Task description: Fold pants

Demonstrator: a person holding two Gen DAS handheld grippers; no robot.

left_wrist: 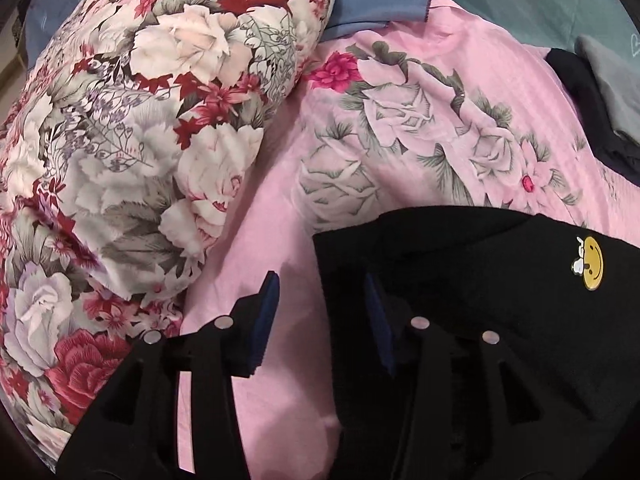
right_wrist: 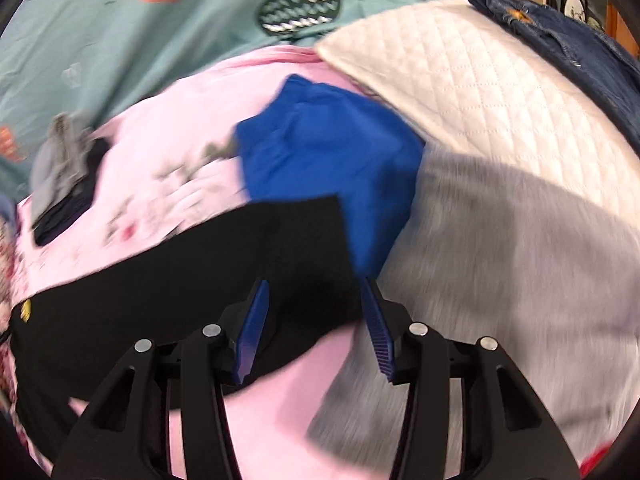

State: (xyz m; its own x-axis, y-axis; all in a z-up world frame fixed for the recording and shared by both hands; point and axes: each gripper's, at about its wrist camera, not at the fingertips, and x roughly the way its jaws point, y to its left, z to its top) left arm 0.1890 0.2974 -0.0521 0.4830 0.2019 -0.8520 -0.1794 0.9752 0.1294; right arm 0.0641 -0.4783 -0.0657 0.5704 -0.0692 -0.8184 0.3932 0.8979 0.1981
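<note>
The left gripper (left_wrist: pixel 322 312) stands with its jaws apart and nothing pressed between its two blue pads (left_wrist: pixel 267 320). One pair of black pants (left_wrist: pixel 480 320) lies folded flat on the pink floral sheet (left_wrist: pixel 400 120). Its near edge runs up between the two fingers, so the right-hand pad sits over the black cloth and the left-hand pad over bare pink sheet. One yellow smiley patch (left_wrist: pixel 593 264) shows on the pants, off to the right of the fingers. One large flowered pillow (left_wrist: pixel 120 140) bulges to the left of the tool, and ahead to the far right lies one small stack of dark and grey clothes (left_wrist: pixel 600 100).

The right gripper (right_wrist: pixel 316 328) is also parted, holding nothing; its view is smeared by motion. The same black pants (right_wrist: pixel 200 280) lie under and to the left of its fingers. One crumpled blue garment (right_wrist: pixel 328 152) sits just ahead, one grey garment (right_wrist: pixel 500 248) spreads to the right, and one white quilted cover (right_wrist: pixel 480 88) lies beyond that, with one piece of denim (right_wrist: pixel 568 44) at the far right edge. A teal patterned blanket (right_wrist: pixel 160 40) fills the far side.
</note>
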